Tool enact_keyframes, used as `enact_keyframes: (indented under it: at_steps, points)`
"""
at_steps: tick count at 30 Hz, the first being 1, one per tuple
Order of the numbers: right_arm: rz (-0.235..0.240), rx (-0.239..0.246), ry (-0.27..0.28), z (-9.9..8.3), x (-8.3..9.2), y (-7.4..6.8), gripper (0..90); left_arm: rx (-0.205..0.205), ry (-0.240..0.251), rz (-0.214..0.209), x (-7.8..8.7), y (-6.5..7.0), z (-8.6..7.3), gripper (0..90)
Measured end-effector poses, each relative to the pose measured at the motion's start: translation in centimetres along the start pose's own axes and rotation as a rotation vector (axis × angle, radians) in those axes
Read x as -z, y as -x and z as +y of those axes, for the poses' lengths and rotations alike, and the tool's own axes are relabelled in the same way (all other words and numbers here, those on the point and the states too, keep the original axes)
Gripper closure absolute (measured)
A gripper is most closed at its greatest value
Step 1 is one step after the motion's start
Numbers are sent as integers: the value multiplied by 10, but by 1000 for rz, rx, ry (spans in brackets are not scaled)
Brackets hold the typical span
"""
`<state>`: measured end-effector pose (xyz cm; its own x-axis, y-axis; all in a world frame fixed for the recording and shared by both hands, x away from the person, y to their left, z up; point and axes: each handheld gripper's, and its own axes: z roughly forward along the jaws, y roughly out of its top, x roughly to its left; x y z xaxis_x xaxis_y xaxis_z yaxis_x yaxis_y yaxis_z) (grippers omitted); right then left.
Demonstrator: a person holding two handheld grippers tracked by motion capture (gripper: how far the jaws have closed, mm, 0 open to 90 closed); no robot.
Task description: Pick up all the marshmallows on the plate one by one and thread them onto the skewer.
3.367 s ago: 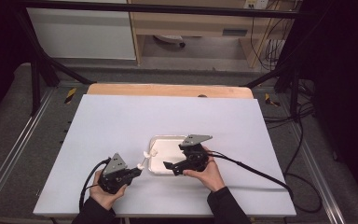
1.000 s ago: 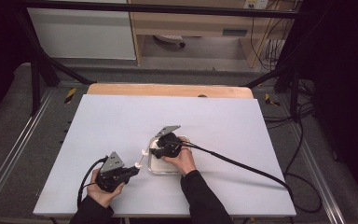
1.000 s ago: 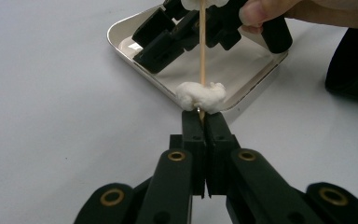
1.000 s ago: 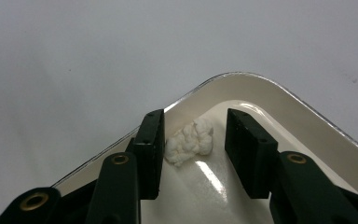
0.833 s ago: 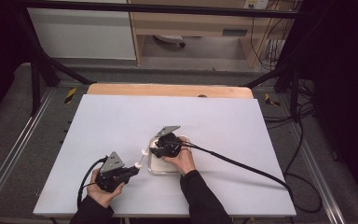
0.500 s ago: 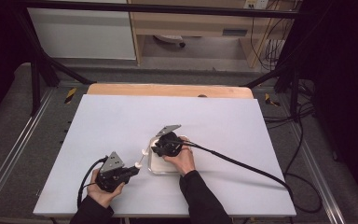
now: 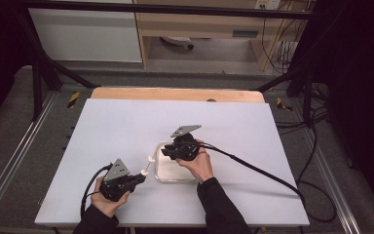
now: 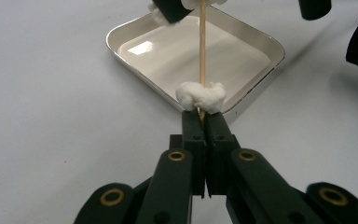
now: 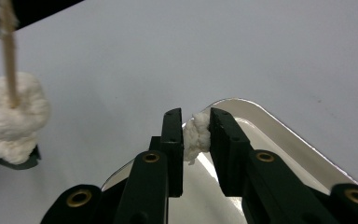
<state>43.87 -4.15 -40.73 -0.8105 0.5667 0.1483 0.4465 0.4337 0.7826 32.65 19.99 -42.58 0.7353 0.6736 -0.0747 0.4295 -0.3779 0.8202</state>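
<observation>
My left gripper (image 7: 140, 177) (image 8: 200, 117) is shut on the lower end of a thin wooden skewer (image 8: 202, 56) that points toward the tray. A white fluffy lump (image 8: 200, 95) (image 9: 11, 114) is threaded on the skewer just above the jaws. My right gripper (image 7: 164, 152) (image 9: 196, 120) hovers over the near-left part of the shallow white tray (image 7: 169, 174) (image 9: 265, 123). Its jaws have just been closing, and they now pinch a second small white lump (image 9: 196, 135). The skewer's tip (image 9: 8, 42) stands close to the left of the right gripper.
The tray (image 8: 135, 49) lies on a large white board (image 7: 126, 126) with a wooden strip (image 7: 175, 93) along its far edge. A black cable (image 7: 258, 170) trails right from the right gripper. Metal rails and dark floor surround the table.
The right gripper has gone from the tray's right side to its left part, shut on the small white lump and lifted slightly. The left gripper and skewer have stayed put.
</observation>
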Motion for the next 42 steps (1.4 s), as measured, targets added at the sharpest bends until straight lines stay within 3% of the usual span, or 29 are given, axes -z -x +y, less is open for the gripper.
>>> enact_keyframes:
  at_steps: [10, 20, 23, 26, 28, 42]
  points:
    - [52, -13, 109, -5, 46, -2, 773, -34, -16, -22, -5, 3, -1, 885]
    - [140, -52, 241, 0, 84, 0, 776, -89, -14, -44, -6, 9, 0, 886]
    - [180, -64, 262, 1, 87, -1, 777, -119, 0, -62, -8, 10, 1, 886]
    - [206, -71, 266, 1, 88, -2, 778, -123, -2, -57, -8, 11, 1, 886]
    - [212, -68, 267, 1, 88, -3, 778, -111, -16, -49, -7, 12, 0, 886]
    - [258, -86, 244, -1, 82, -4, 780, -129, -17, -46, -7, 13, 0, 886]
